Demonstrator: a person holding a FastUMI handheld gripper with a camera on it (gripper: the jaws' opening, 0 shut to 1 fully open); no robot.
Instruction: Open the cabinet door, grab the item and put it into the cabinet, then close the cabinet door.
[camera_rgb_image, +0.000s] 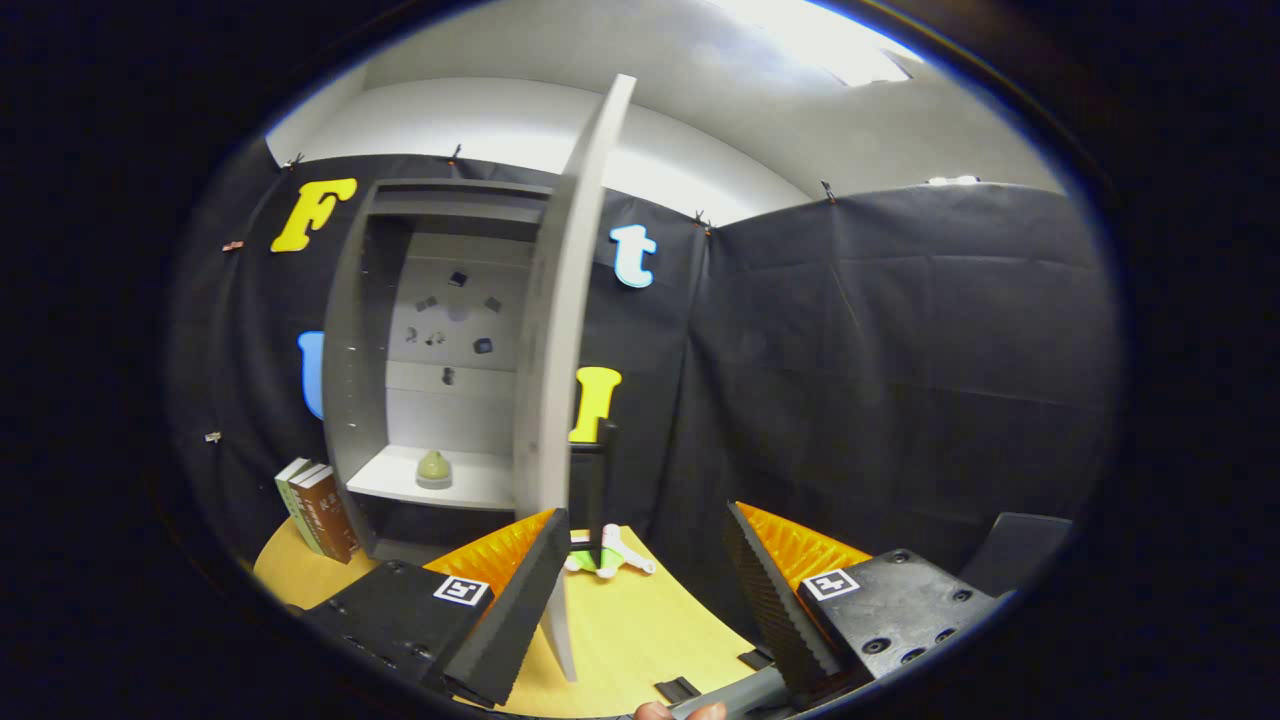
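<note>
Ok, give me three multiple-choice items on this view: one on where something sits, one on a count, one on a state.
1. Where is the green item?
A. on the cabinet shelf
B. on the table by the books
C. between the tool's fingers

2. How many books stand left of the cabinet?
A. none
B. about three
C. ten

3. What state is the cabinet door in?
A. shut
B. open, edge toward the tool
C. removed

Answers:
1 A, it rests on the white shelf inside.
2 B, roughly three spines lean beside the cabinet.
3 B, the interior shows and the door's edge sits just inside the left finger, with the fingers spread apart.
</note>
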